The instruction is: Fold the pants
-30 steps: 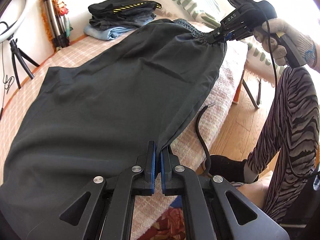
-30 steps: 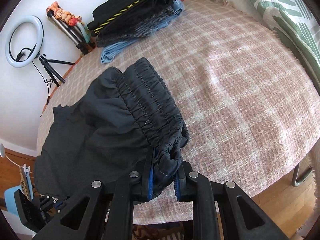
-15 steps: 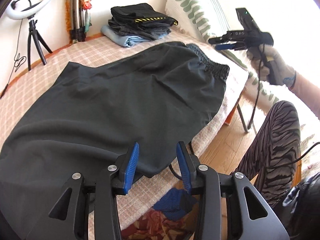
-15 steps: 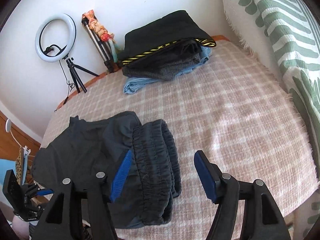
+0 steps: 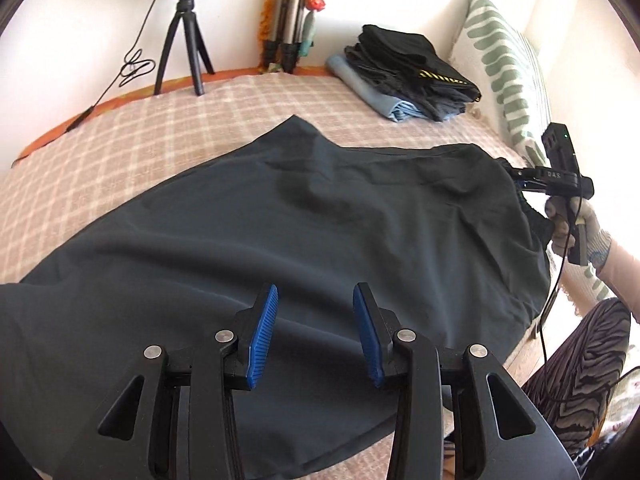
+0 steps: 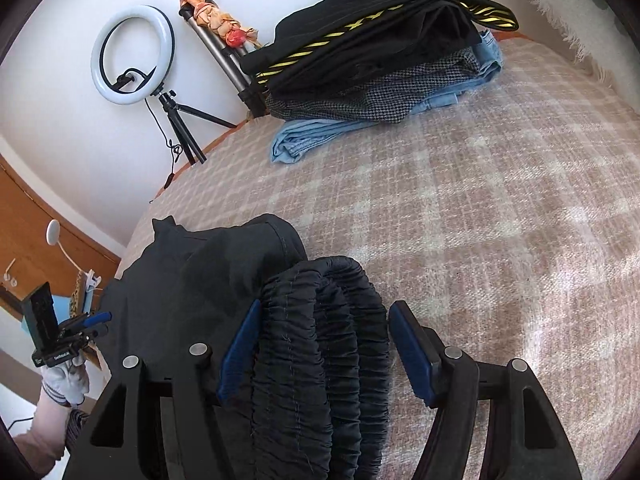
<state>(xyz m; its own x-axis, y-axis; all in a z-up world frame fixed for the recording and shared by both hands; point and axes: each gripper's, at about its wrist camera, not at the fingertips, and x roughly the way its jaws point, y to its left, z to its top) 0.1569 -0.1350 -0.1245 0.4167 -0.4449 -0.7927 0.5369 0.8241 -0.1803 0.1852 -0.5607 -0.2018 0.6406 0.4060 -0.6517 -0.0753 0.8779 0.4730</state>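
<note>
A bed covered with a pink-and-white checked blanket (image 6: 500, 208) fills the space ahead of both tongs. Far ahead, at the white wall (image 5: 80, 40), a ring light (image 6: 132, 54) stands on a small black tripod (image 5: 184, 44), with a bundle of folded stands (image 5: 288, 12) just beside it. A stack of folded clothes (image 6: 380, 52) sits on the blanket near the wall. To the right of the left tongs leans a cushion with green stripes (image 5: 504, 64). Left of the right tongs, wooden floor (image 6: 28, 216) shows. Bright daylight washes the room.
</note>
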